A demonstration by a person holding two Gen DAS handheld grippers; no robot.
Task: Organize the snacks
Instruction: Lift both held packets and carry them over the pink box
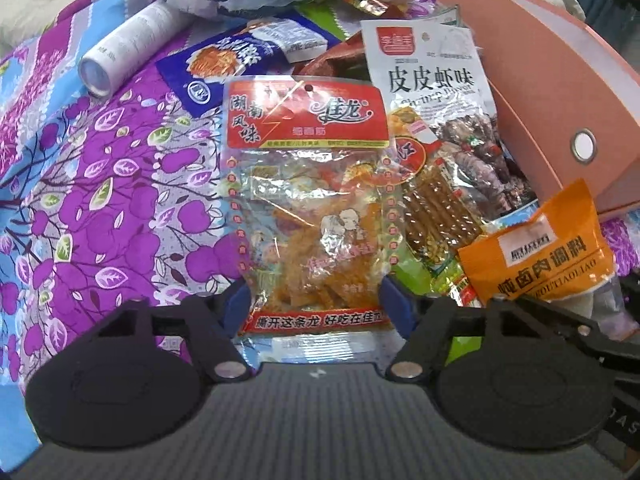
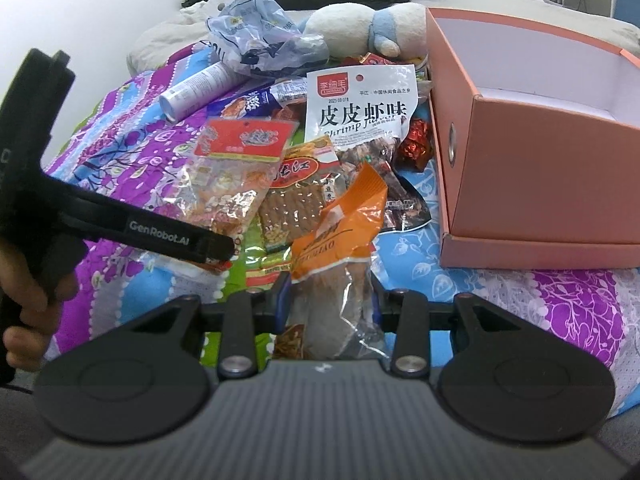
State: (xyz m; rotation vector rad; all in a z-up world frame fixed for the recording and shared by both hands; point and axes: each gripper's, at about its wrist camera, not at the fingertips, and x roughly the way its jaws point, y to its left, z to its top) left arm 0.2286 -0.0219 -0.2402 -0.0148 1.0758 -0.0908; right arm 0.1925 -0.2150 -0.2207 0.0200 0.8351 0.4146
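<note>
On the bed, over the purple floral bedspread [image 1: 100,208], a white cylindrical tube [image 1: 128,46] lies at the far left of my left-hand view, with a blue snack packet [image 1: 212,68] just beside it. In the middle, my left gripper [image 1: 314,304] has its blue fingers [image 1: 236,304] on either side of the lower end of a red-topped clear snack bag [image 1: 312,184] of orange strips; the bag lies between them, but I cannot tell whether they press on it. Just right of that bag lies a clear pack of brown sticks [image 1: 436,208], partly under a white shrimp-flavour snack bag [image 1: 432,80], and beyond those the pink cardboard box [image 1: 560,92] stands open on the bed. In my right-hand view, a hand [image 2: 28,300] at the left edge grips the black handle of the left gripper, whose arm reaches in over the red-topped bag [image 2: 236,160]. Behind the heap sit a crumpled bluish plastic bag [image 2: 248,28] and a plush toy [image 2: 360,26]. In the middle, my right gripper [image 2: 330,296] has its fingers clamped on an orange seasoning packet [image 2: 340,224], holding it upright by its clear lower part, in front of the snack pile and left of the box. Small red foil-wrapped candies [image 2: 416,140] lie next to the box wall. The box [image 2: 540,168] at the right shows a white inside.
</note>
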